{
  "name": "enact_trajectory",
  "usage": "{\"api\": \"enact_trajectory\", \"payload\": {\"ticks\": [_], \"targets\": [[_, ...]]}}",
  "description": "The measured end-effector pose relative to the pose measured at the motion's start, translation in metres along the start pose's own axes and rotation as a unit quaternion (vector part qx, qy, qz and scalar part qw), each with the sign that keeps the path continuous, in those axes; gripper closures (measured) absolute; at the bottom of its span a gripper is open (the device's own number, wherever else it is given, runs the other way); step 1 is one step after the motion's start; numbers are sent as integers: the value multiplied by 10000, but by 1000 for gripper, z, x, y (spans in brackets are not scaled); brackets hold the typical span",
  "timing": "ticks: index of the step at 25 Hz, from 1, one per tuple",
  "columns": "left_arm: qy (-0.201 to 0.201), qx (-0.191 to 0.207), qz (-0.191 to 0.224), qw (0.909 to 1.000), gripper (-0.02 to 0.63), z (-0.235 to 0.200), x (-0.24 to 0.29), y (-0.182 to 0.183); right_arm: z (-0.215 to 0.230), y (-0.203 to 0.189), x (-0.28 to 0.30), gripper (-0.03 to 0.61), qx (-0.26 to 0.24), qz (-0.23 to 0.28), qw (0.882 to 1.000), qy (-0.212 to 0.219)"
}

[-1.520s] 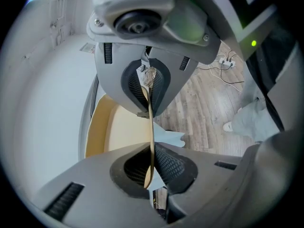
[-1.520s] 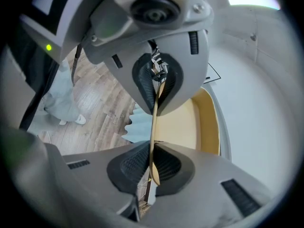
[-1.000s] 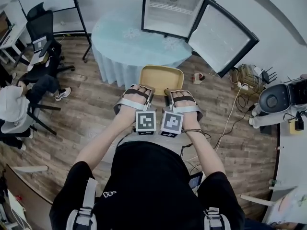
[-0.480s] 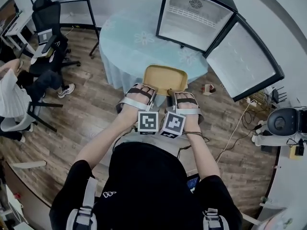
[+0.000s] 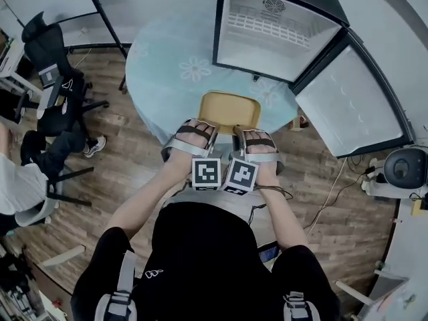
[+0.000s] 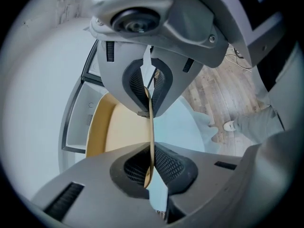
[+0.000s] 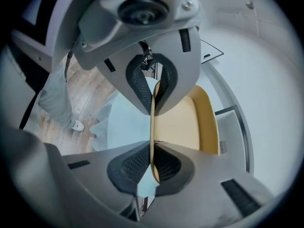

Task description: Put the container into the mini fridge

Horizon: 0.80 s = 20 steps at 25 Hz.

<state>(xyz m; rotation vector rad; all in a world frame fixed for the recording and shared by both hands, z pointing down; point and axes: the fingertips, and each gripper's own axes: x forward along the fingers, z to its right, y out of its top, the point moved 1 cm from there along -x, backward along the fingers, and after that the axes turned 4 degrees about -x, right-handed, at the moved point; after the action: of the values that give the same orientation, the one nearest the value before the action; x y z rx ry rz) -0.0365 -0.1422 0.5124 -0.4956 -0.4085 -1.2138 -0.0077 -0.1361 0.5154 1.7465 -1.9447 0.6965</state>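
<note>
A shallow tan container (image 5: 229, 109) is held level between both grippers, its far end over the near edge of the round table (image 5: 167, 72) with the pale blue cloth. My left gripper (image 5: 210, 130) is shut on the container's near left rim, and my right gripper (image 5: 237, 131) is shut on its near right rim. In the left gripper view the thin rim (image 6: 152, 127) runs pinched between the pads. The right gripper view shows the same, with the rim (image 7: 152, 127) clamped and the tray (image 7: 185, 122) spreading to the right. The mini fridge (image 5: 267, 29) stands on the table, empty, with its door (image 5: 358, 109) swung wide to the right.
Black office chairs (image 5: 50, 79) and a seated person (image 5: 27, 179) are at the left on the wood floor. A round grey device (image 5: 404, 169) and loose cables (image 5: 334, 192) lie to the right, below the open fridge door.
The person has stepped closer to the table, carrying the container forward. The fridge now sits nearer and more central. Both grips stay the same.
</note>
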Motion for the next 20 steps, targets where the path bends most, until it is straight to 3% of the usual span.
{"api": "enact_trajectory", "payload": {"ticks": [11,20], "targets": [[38,84,655,9978,592,-65,69,5,69,-33,54,566,112,-666,9977,-69],[-120,70,756,9970,592,-75,97,11,84,-51,73,566,71,-837,9965,4]]}}
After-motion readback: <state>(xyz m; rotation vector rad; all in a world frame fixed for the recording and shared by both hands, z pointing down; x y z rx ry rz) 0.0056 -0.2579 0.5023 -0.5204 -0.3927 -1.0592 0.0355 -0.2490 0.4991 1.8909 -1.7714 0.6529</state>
